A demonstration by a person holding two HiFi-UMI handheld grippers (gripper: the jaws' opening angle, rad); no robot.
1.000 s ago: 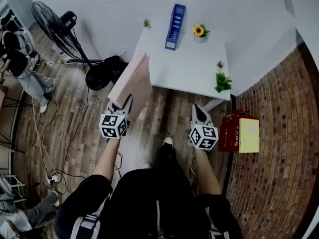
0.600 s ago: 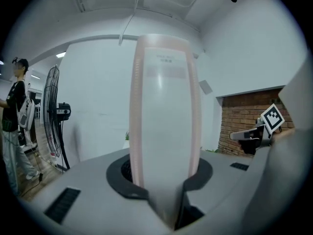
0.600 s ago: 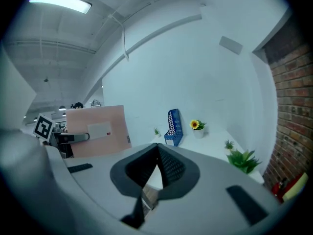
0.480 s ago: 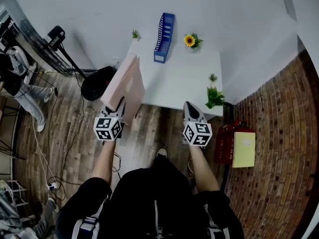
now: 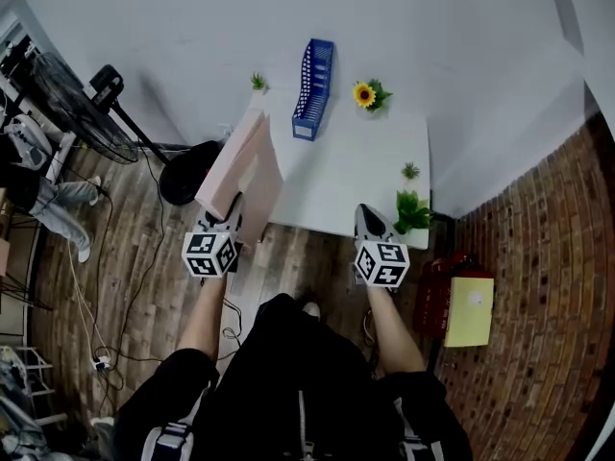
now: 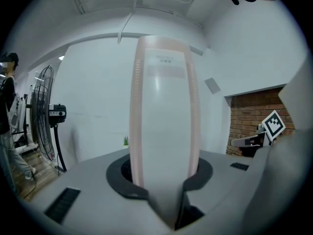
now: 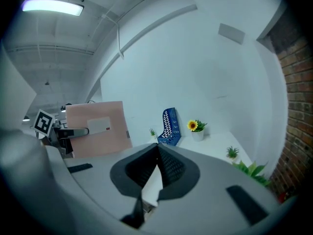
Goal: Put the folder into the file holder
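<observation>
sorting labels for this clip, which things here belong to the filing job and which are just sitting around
Part of the job:
pink folder, clamped in the jaws of the left gripper
blue file holder, standing on the white table

Just lying about:
sunflower pot
leafy plant at the table's corner
floor fan
yellow item on the floor

Office-type room: white desk point(image 5: 356, 166) with blue file holder point(image 5: 313, 84) ahead of right gripper point(image 5: 364, 211); brick wall point(image 5: 538, 286) to its right, pedestal fan point(image 5: 75, 102) far left.
</observation>
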